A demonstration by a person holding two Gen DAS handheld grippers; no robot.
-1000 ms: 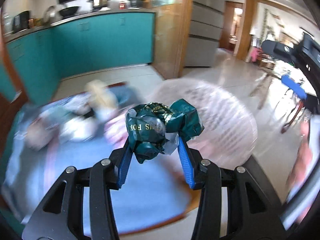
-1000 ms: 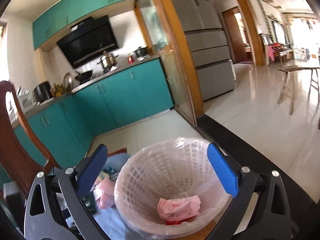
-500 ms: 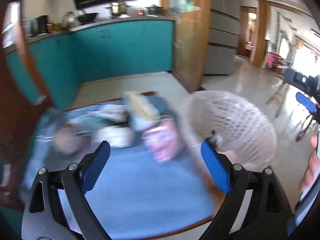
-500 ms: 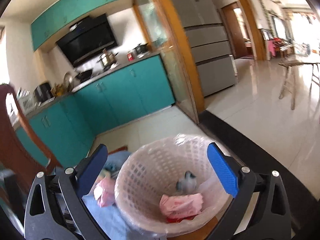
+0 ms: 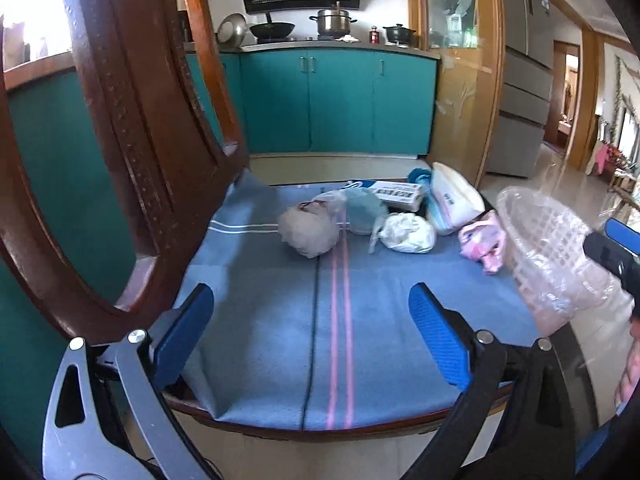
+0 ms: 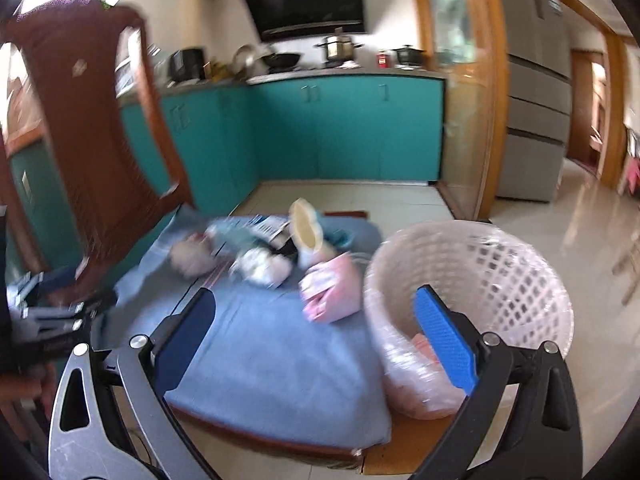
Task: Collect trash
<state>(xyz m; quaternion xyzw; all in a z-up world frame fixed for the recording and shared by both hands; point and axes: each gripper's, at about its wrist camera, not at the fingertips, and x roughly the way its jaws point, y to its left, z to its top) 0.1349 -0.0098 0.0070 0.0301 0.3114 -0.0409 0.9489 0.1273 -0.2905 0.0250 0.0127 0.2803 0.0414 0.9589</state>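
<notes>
My left gripper point(image 5: 312, 332) is open and empty above the near part of a blue cloth point(image 5: 280, 320) on the table. Trash lies at the cloth's far side: a grey-white bag bundle point(image 5: 308, 230), a white crumpled bag point(image 5: 406, 233), a teal bundle point(image 5: 364, 210), a white pouch point(image 5: 454, 196), a flat box point(image 5: 400, 193) and a pink wrapper point(image 5: 482, 240). A white lattice waste basket point(image 5: 548, 256) lined with clear plastic stands at the right. My right gripper point(image 6: 316, 336) is open and empty over the cloth point(image 6: 264, 360), left of the basket point(image 6: 472, 276); the pink wrapper point(image 6: 330, 292) lies ahead.
A carved wooden chair back point(image 5: 132, 132) rises close on the left and also shows in the right wrist view point(image 6: 92, 128). Teal kitchen cabinets point(image 5: 336, 100) stand behind the table. The table's wooden front edge point(image 5: 320, 432) is near. Tiled floor lies to the right point(image 6: 580, 208).
My left gripper opened and dropped the green crumpled wrapper into the basket, then swung left and back over the cloth. My right gripper swung left, away from above the basket.
</notes>
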